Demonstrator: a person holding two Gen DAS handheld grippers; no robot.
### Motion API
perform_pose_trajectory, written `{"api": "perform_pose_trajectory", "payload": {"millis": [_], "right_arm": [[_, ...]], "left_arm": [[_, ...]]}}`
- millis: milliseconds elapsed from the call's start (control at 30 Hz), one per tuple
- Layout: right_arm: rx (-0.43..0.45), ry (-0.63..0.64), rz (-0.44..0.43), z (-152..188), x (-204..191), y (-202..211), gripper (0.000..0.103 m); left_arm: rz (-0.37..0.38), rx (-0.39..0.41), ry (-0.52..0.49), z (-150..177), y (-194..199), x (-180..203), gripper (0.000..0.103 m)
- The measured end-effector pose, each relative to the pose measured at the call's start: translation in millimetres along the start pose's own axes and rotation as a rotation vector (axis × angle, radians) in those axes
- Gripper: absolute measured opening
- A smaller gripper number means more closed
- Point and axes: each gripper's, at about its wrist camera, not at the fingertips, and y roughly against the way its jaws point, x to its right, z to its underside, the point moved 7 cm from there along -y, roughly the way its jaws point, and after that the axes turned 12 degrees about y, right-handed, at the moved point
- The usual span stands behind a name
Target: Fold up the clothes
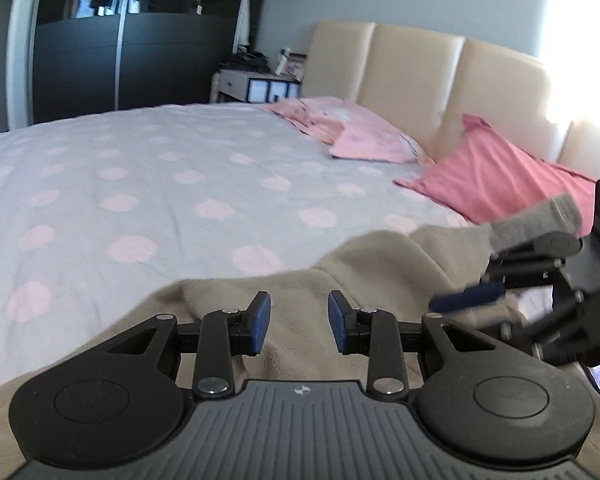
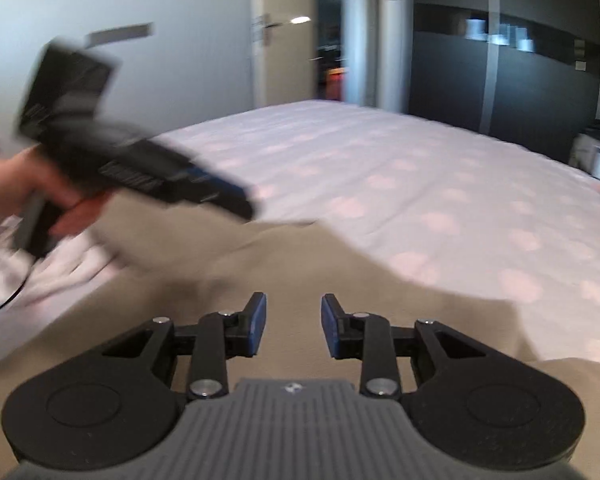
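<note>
Left gripper (image 1: pixel 299 322): two blue, flat rubber-like pads on black hinged linkages, standing parted with nothing between them, poised above a beige garment (image 1: pixel 380 264). Right gripper (image 2: pixel 293 325): the same build, blue pads on black arms with round silver pivots and a ribbed grey housing behind; its jaws stand apart over bare cloth, grasping nothing. The garment is a soft, matte, fleece-like fabric, lying rumpled on the near edge of the bed, with broad rounded folds and a grey ribbed cuff (image 1: pixel 540 220) at its far right end, close beside the right gripper's fingers as seen from the left wrist camera. From the right wrist view, a hand (image 2: pixel 28 196) grips the black handle of the left tool, blurred, above the cloth's left portion. Beneath the garment spreads a pale lilac bedsheet (image 1: pixel 160 168), smooth and printed with round pink dots. Two pillows lean at the padded cream headboard (image 1: pixel 412 68): a pale pink pillow (image 1: pixel 364 140) and a deeper rose pillow (image 1: pixel 500 176). A dark glossy wardrobe (image 1: pixel 140 52) stands beyond.
</note>
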Motion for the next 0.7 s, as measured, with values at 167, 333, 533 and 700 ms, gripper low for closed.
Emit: {"api": "perform_pose_trajectory", "payload": {"millis": [167,333,533,700], "right_arm": [[-0.066,0.045,0.045,15,23,-19,0.034],[-0.192,0.003,0.037,55,39,-43,0.036],[-0.236,-0.044,0.014,72,26,-49,0.036],[-0.107,-0.088,0.082,64,34,-14,0.039]], "left_arm": [[0.023,-0.079,-0.041,20,-18,14,0.029],[-0.014,-0.225,-0.201,66,-40,26,0.029],[-0.043,-0.323,-0.152,98,-58,3,0.024],[-0.043,-0.202,-0.113,86,-32,7,0.028]]}}
